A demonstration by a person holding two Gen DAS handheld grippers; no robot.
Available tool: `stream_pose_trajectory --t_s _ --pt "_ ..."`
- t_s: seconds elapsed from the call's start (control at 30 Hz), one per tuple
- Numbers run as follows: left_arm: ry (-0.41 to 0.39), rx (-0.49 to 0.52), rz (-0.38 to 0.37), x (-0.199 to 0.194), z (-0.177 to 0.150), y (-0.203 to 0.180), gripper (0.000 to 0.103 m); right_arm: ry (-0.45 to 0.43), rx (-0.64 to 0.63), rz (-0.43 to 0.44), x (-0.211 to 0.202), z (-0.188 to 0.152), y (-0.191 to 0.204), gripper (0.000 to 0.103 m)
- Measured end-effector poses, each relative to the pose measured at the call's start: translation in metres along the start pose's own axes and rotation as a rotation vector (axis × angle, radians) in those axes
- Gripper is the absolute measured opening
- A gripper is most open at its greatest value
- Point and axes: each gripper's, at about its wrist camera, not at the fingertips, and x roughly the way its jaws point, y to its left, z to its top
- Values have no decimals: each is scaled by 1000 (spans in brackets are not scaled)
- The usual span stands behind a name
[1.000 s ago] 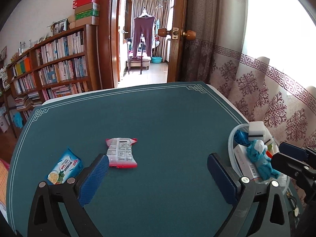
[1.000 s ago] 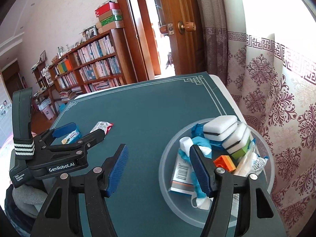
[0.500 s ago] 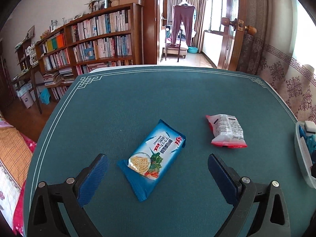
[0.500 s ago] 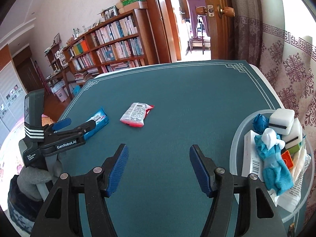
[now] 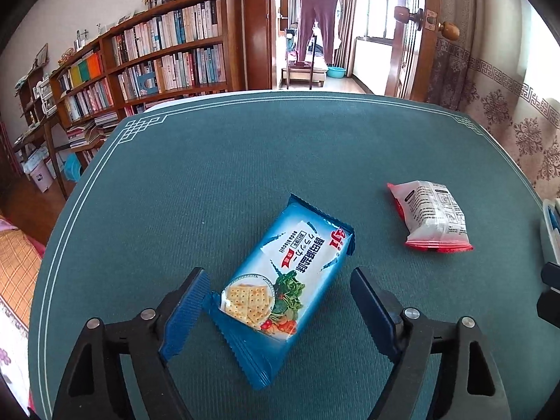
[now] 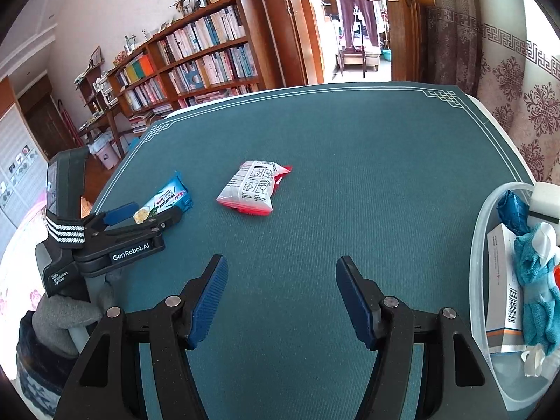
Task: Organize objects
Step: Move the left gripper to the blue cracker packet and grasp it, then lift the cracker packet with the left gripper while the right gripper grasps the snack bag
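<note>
Low over the green table (image 5: 245,161), left gripper (image 5: 280,301) spread, fingers either side of the blue cracker packet (image 5: 283,283), left pad touching its corner. Right gripper (image 6: 281,297) spread, holding nothing. White-and-red packet (image 6: 253,189) lies apart, mid-table. Clear tub (image 6: 479,245) at right edge.

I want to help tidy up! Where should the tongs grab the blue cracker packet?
Probably across the blue cracker packet at its middle, pinching the two long sides, coming down from above. It lies flat on the green table mat, slanted, so its crimped ends are thin and floppy. The left tongs are open with the near end already between them; turning a little to match the slant should help.
</note>
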Motion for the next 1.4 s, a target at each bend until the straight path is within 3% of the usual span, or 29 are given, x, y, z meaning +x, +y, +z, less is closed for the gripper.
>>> stream_pose_trajectory --t_s 0.2,0.53,0.87,1.03,1.1,1.13,1.4 --pt "0 17 -29 0 -1 -1 66 7 2 4 17 9 6 66" --pt "-17 30 -38 -3 -2 -1 58 6 24 6 45 34 16 66" --pt "-20 6 -61 -4 -1 3 61 20 5 -22 89 71 33 66" --pt "-32 3 -68 -6 -1 3 77 50 -16 -58 106 74 38 66" --pt "-30 -2 -71 -5 -1 3 77 59 -22 -63 108 71 36 61" --pt "-29 -5 -74 -5 -1 4 77 64 -28 -59 110 70 36 51" --pt "-4 -25 -77 0 1 7 77 32 -53 -34 83 51 32 47"
